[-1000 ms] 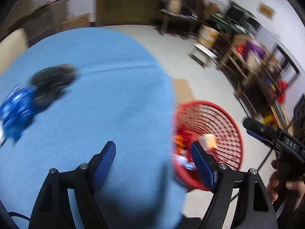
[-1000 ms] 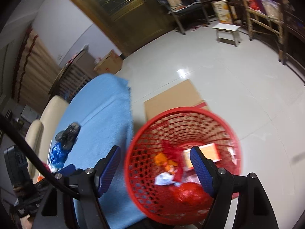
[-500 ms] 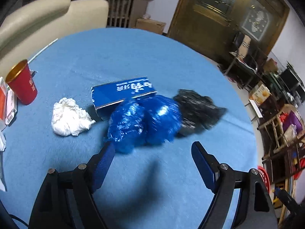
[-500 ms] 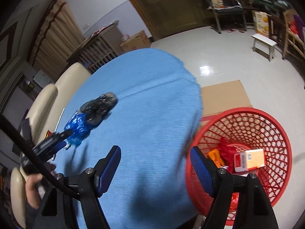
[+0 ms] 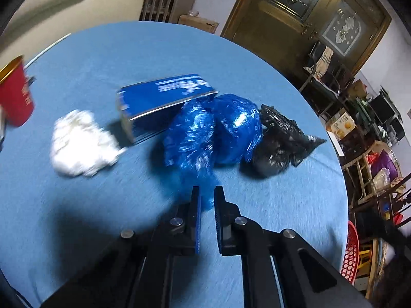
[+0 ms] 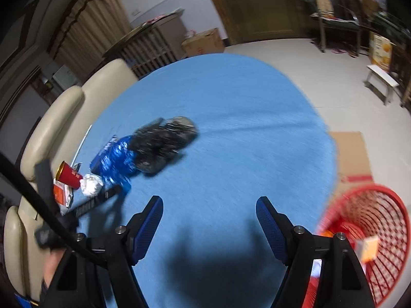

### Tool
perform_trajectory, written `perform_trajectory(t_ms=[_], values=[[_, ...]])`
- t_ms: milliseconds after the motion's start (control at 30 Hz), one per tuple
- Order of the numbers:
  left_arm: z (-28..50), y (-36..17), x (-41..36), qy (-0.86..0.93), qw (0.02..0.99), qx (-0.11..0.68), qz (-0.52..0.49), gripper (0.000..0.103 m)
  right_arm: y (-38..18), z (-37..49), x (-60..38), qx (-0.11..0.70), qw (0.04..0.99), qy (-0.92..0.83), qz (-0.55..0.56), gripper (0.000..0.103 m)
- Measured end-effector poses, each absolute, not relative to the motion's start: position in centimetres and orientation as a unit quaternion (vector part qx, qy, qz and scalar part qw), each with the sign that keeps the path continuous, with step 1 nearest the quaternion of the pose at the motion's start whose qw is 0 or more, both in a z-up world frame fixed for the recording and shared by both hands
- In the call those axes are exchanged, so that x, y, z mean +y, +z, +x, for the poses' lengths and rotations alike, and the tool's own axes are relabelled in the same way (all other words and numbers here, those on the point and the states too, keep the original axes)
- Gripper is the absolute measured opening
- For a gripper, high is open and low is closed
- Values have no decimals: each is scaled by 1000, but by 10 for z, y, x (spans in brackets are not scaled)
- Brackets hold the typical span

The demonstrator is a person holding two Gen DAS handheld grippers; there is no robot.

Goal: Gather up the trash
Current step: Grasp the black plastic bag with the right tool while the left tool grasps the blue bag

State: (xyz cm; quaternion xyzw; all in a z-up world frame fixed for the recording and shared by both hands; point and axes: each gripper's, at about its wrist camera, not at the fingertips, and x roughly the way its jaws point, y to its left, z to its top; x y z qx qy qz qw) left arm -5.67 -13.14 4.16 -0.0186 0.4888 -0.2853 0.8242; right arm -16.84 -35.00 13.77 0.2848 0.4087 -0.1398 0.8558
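On the round blue table (image 5: 282,205) lie a crumpled blue plastic bag (image 5: 210,133), a black plastic bag (image 5: 277,143), a blue carton (image 5: 164,97), a white paper wad (image 5: 79,146) and a red cup (image 5: 14,92). My left gripper (image 5: 204,192) is shut on the near tail of the blue bag. My right gripper (image 6: 209,206) is open and empty above the table's near part; the blue bag (image 6: 115,159) and the black bag (image 6: 161,143) lie far left of it. The red mesh basket (image 6: 372,233) holds trash at the right.
Beige sofa cushions (image 6: 64,118) stand behind the table. A cardboard sheet (image 6: 352,151) lies on the floor by the basket. The basket's rim (image 5: 349,251) shows beyond the table's right edge in the left wrist view. Chairs and shelves line the far wall.
My left gripper swung from the basket to the trash pile and closed on the blue bag's tail. My right gripper swung left from over the basket to over the table, still open.
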Motion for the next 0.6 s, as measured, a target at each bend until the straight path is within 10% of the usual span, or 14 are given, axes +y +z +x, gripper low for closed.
perform_trajectory(t_ms=[133, 267, 500, 600], values=[[-69, 48, -112, -282, 830, 480, -22, 13, 130, -114, -340, 410, 856, -118, 292, 78], [-66, 58, -93, -282, 837, 465, -48, 68, 115, -70, -340, 415, 837, -113, 339, 82], [-61, 60, -78, -278, 847, 451, -47, 68, 86, -16, -351, 431, 799, -146, 394, 82], [-48, 55, -86, -274, 844, 459, -48, 69, 85, -3, -342, 449, 816, -138, 337, 41]])
